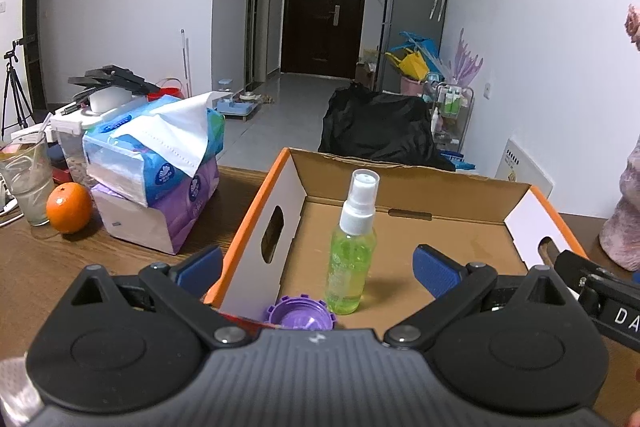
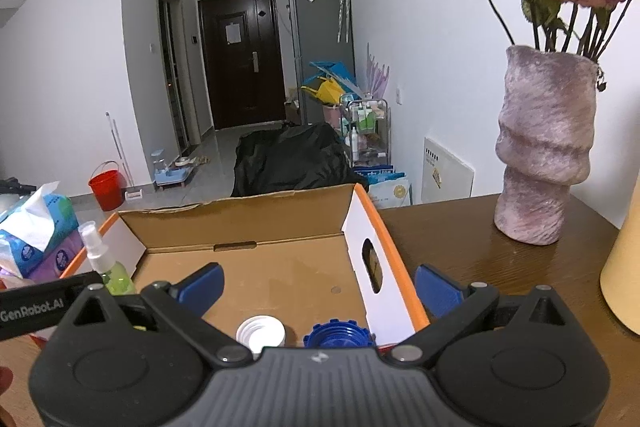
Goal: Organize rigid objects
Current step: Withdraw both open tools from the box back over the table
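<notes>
An open cardboard box (image 1: 440, 183) with orange edges sits on the wooden table. Inside it a green spray bottle (image 1: 352, 247) with a white nozzle stands upright, and a purple cap (image 1: 300, 313) lies at the near edge. My left gripper (image 1: 318, 267) is open, its blue pads wide apart on either side of the bottle without touching it. In the right wrist view the same box (image 2: 280, 215) holds a white cap (image 2: 261, 333) and a blue cap (image 2: 338, 337) near its front, with the spray bottle (image 2: 108, 267) at the left. My right gripper (image 2: 318, 285) is open and empty.
Stacked tissue packs (image 1: 160, 175), an orange (image 1: 69, 207) and a glass (image 1: 26, 183) stand left of the box. A pink vase (image 2: 540, 155) with dried roses stands right of it, beside a pale yellow object (image 2: 624, 267). The other gripper's body (image 1: 600, 295) shows at the right.
</notes>
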Motion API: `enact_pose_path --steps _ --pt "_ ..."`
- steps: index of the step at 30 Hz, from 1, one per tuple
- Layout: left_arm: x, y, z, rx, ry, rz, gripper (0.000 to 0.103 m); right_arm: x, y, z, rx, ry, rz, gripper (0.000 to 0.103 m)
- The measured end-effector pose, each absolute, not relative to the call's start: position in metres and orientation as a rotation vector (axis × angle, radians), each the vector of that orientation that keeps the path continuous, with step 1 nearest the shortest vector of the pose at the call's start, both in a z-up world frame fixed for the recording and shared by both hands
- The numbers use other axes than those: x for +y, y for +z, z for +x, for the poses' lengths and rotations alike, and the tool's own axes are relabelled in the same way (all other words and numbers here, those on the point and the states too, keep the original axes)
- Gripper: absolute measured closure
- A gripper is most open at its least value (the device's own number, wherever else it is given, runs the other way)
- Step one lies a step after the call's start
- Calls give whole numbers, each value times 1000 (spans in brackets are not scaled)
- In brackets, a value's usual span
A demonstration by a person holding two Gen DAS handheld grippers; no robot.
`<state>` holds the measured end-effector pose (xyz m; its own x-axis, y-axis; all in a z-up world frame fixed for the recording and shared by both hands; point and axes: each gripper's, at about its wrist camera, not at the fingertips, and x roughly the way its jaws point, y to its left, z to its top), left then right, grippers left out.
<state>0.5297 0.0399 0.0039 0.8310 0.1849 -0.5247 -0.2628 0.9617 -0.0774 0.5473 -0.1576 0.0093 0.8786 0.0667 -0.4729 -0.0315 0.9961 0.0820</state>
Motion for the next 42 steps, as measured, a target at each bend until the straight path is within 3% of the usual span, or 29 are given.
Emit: enact_pose_path --steps 42 --pt "48 17 399 470 188 -72 0 -170 32 415 385 151 -48 0"
